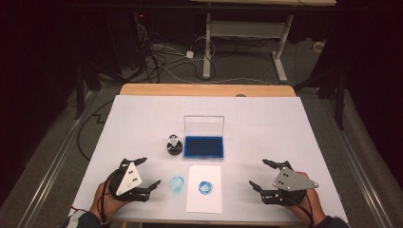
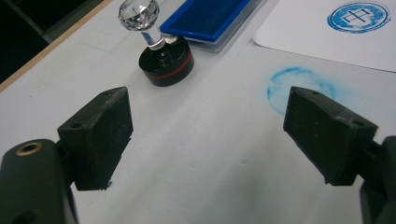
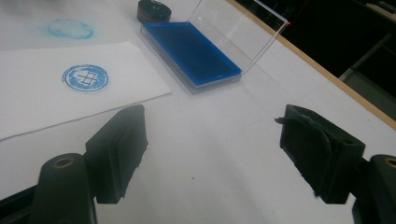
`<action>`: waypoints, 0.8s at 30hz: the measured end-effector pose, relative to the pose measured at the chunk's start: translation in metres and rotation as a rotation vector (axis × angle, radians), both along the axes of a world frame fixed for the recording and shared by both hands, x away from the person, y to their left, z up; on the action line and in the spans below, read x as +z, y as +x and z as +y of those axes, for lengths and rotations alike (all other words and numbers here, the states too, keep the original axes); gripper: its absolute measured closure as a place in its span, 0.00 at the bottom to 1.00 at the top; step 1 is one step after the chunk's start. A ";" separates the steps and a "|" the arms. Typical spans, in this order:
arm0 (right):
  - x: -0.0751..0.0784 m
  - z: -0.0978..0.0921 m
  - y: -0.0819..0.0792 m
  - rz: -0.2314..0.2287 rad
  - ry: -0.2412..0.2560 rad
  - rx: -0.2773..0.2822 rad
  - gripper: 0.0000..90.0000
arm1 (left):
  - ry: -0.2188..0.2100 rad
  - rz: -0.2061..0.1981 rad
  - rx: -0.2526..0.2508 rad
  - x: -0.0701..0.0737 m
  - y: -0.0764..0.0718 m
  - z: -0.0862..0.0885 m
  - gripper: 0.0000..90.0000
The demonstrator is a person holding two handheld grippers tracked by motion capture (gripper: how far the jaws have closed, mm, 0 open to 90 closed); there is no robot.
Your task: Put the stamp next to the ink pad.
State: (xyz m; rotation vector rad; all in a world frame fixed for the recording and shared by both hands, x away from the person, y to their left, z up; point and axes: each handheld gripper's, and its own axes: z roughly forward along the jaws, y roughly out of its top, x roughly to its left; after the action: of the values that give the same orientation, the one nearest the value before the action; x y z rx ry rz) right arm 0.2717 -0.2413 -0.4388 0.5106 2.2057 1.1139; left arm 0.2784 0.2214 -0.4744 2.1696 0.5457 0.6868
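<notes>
Near the table's (image 1: 142,107) front edge, both grippers — left (image 1: 141,176), right (image 1: 264,177) — rest released; reaching carelessly could smear the stamped paper (image 1: 205,202) or topple the stamp (image 1: 174,146).

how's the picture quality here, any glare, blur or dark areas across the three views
High view: the white table cover is bright and even, the room behind is almost black, and the image is soft overall. Left gripper view: the stamp with its crystal knob is fairly sharp and catches highlights, while the near jaws look a little soft. Right gripper view: the ink pad's clear lid shows faint reflections, and the background is dark.
</notes>
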 end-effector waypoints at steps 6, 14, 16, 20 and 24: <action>0.001 0.002 -0.001 -0.006 -0.011 -0.003 0.25 | 0.014 -0.024 -0.013 0.000 -0.001 0.001 0.17; 0.001 0.004 -0.003 -0.011 -0.015 0.002 0.26 | 0.013 -0.022 -0.017 0.000 -0.001 0.000 0.17; 0.001 0.004 -0.002 -0.010 -0.013 0.004 0.26 | 0.016 -0.021 -0.019 0.000 0.000 0.000 0.17; 0.001 0.004 -0.001 -0.006 -0.011 0.004 0.26 | 0.000 0.006 -0.009 0.000 -0.001 0.001 0.17; 0.000 0.005 -0.001 -0.004 -0.012 0.005 0.25 | -0.006 -0.005 -0.009 0.000 0.003 0.002 0.17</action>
State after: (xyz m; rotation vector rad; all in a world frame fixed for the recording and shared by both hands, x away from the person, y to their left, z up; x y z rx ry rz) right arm 0.2710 -0.2362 -0.4385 0.4974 2.2108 1.1026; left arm 0.2811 0.2232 -0.4746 2.1633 0.5345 0.6849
